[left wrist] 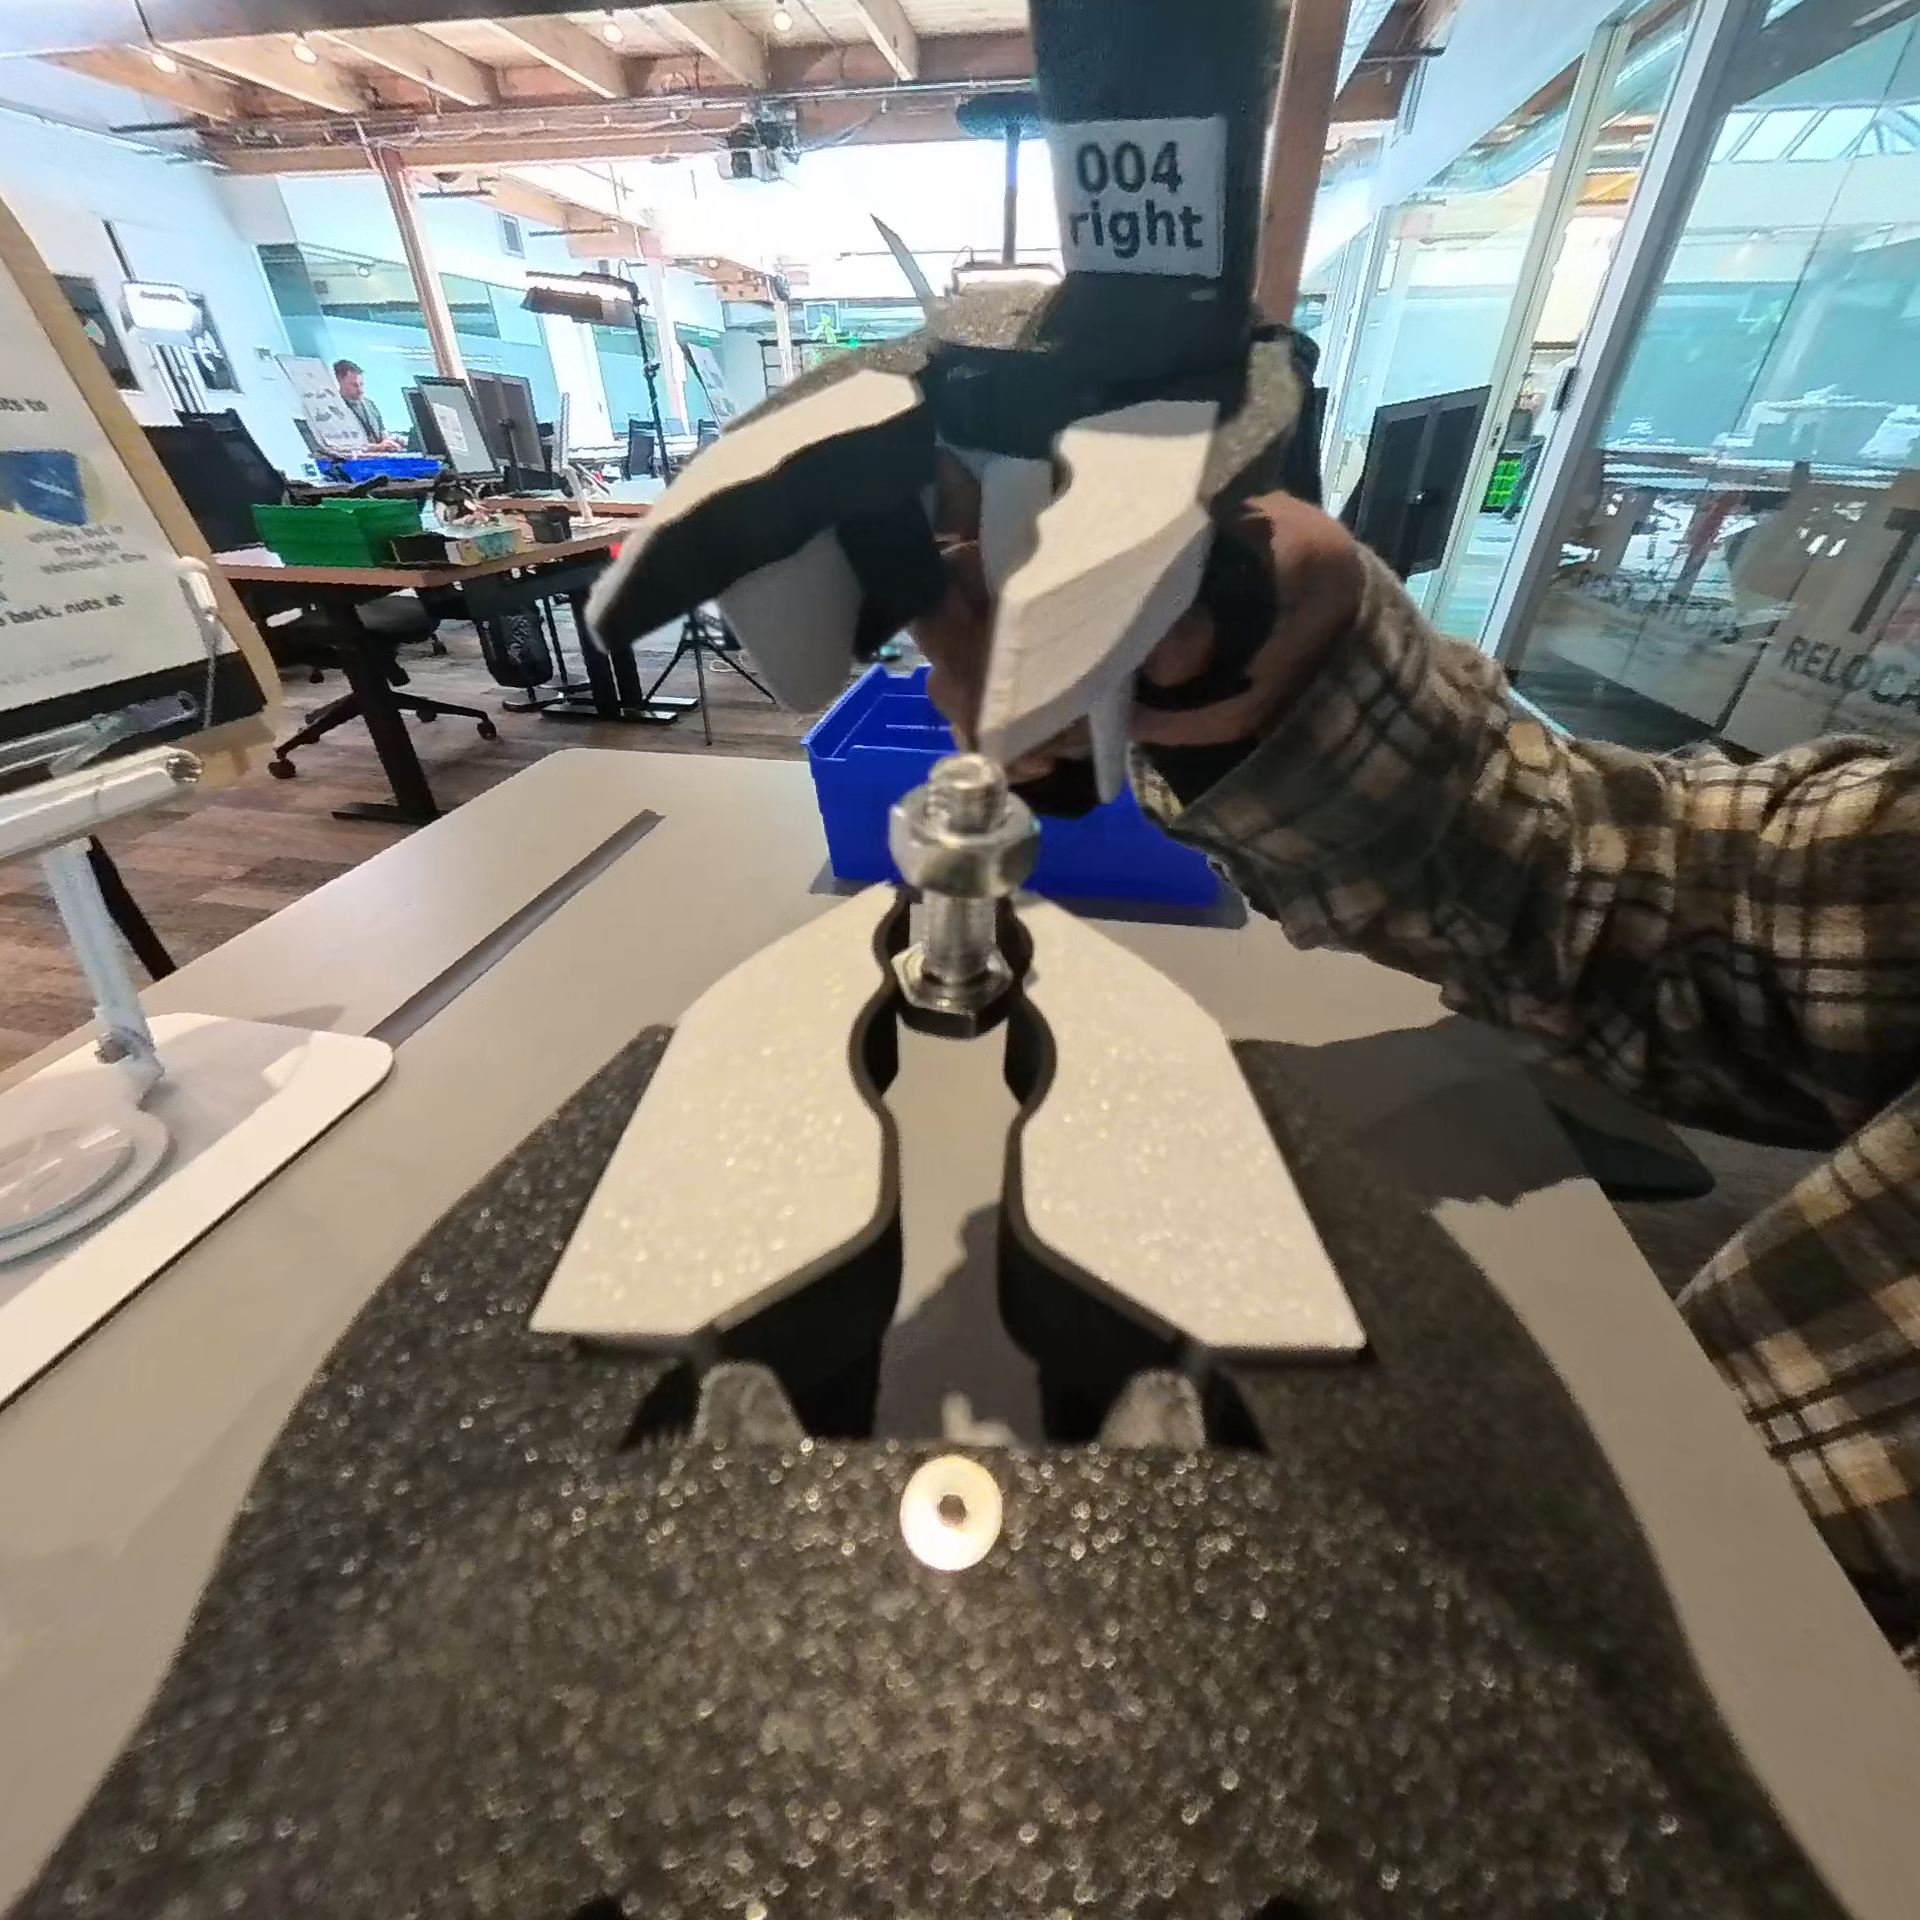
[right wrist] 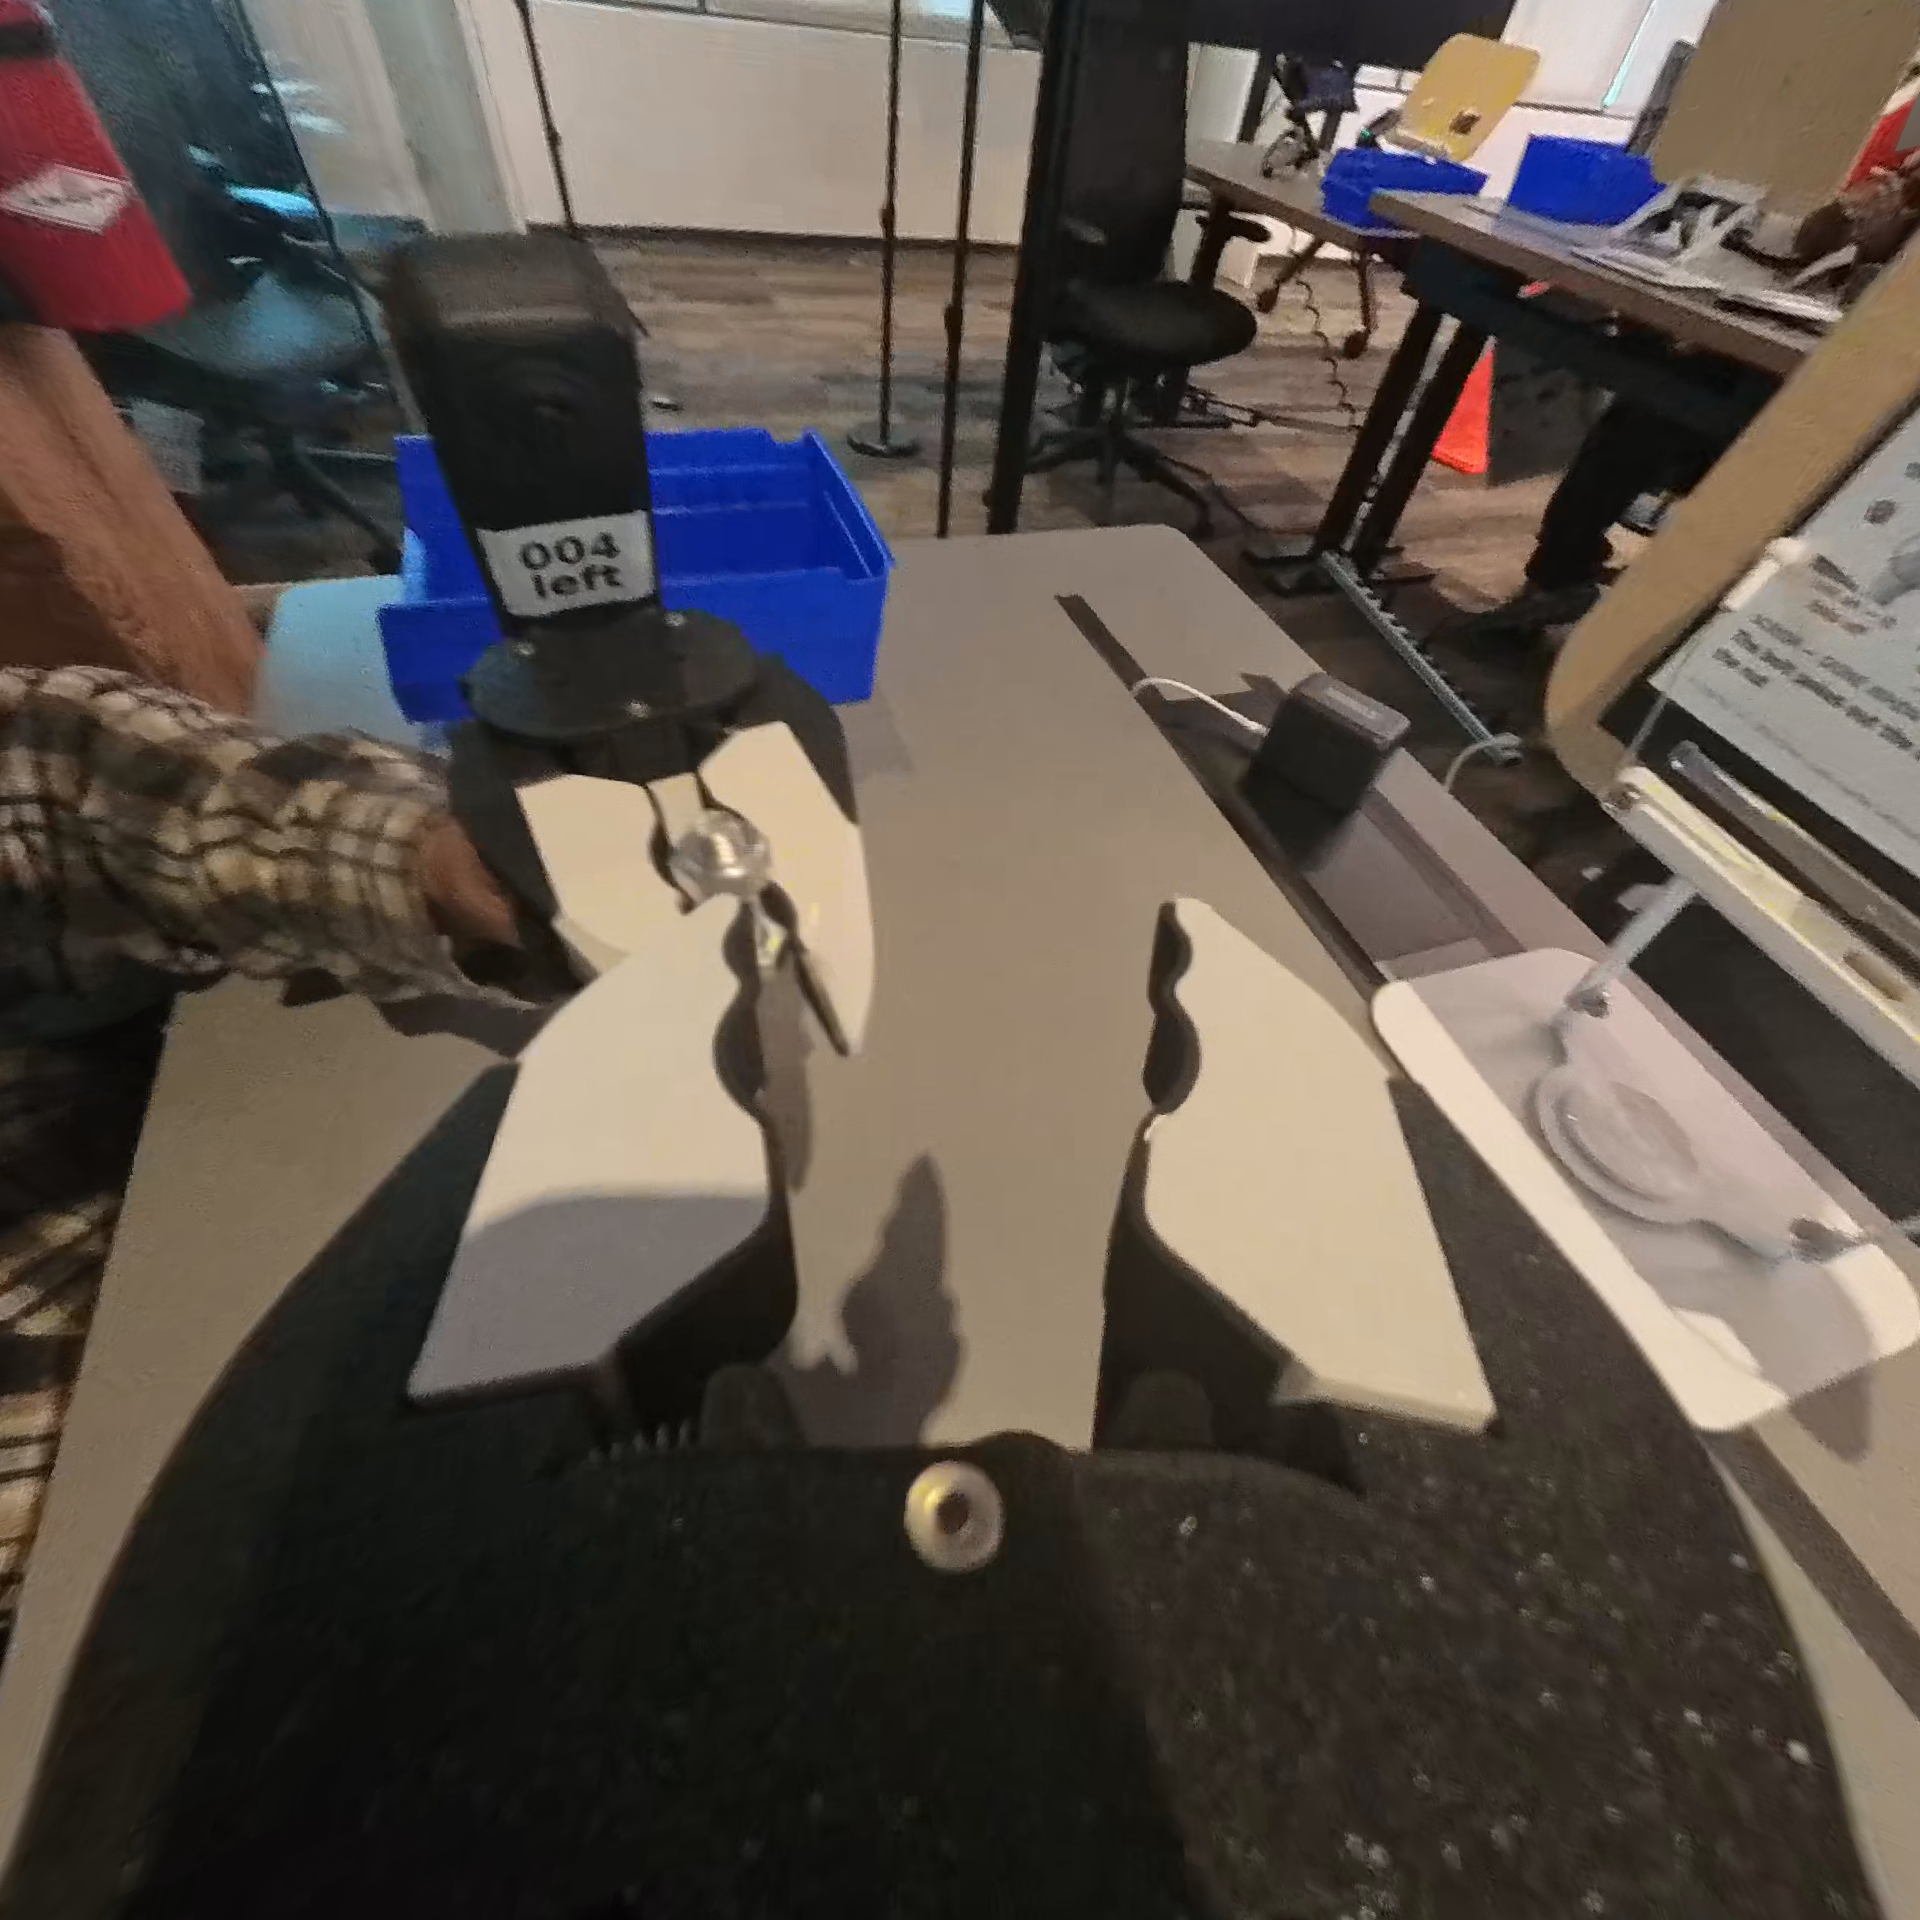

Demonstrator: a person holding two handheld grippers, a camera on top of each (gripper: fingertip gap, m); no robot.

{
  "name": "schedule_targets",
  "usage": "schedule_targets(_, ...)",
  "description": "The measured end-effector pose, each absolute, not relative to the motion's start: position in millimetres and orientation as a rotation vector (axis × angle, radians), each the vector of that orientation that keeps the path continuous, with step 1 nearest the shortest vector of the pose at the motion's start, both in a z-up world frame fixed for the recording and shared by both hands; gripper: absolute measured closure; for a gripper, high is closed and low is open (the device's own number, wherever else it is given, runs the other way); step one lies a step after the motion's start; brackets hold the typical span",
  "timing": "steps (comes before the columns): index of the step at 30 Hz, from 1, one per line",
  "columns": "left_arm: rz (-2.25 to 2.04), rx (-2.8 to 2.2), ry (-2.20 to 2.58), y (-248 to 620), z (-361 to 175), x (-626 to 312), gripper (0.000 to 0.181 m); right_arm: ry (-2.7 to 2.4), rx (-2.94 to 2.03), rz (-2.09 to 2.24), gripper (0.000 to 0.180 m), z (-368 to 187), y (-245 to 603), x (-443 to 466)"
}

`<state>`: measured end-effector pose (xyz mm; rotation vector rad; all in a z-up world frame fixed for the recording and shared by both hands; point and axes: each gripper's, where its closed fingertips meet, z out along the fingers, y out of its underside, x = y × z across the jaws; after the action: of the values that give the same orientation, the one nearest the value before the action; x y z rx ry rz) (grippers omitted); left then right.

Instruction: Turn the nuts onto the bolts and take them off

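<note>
A steel bolt (left wrist: 951, 940) stands upright with its hex head down. My left gripper (left wrist: 954, 982) is shut on the bolt's head just above the grey table (left wrist: 644, 935). A hex nut (left wrist: 964, 844) sits on the thread near the bolt's top end. My right gripper (left wrist: 800, 675) hangs open above it, pointing down, with one fingertip (left wrist: 997, 717) just over the bolt's tip. In the right wrist view my right gripper (right wrist: 951, 951) is open and empty. Its left finger (right wrist: 644, 1122) reaches beside the blurred nut (right wrist: 717, 847) held up by the left gripper (right wrist: 717, 883).
A blue bin (left wrist: 883, 800) stands on the table just behind the bolt, and also shows in the right wrist view (right wrist: 748, 540). A white tablet stand base (right wrist: 1621, 1143) and a black adapter with cable (right wrist: 1325, 743) lie to the right. Plaid sleeves (left wrist: 1558, 862) hold both grippers. One gripper's finger ends stand about 5 cm off the other's.
</note>
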<state>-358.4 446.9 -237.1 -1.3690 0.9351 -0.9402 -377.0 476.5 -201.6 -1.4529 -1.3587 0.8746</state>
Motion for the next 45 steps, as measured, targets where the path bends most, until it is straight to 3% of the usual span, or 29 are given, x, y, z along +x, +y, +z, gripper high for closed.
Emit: schedule_targets(45,-0.933,-1.381,0.924,451,-240,-359,0.166,-1.376,-1.444,0.930,0.110,-203,471,-385)
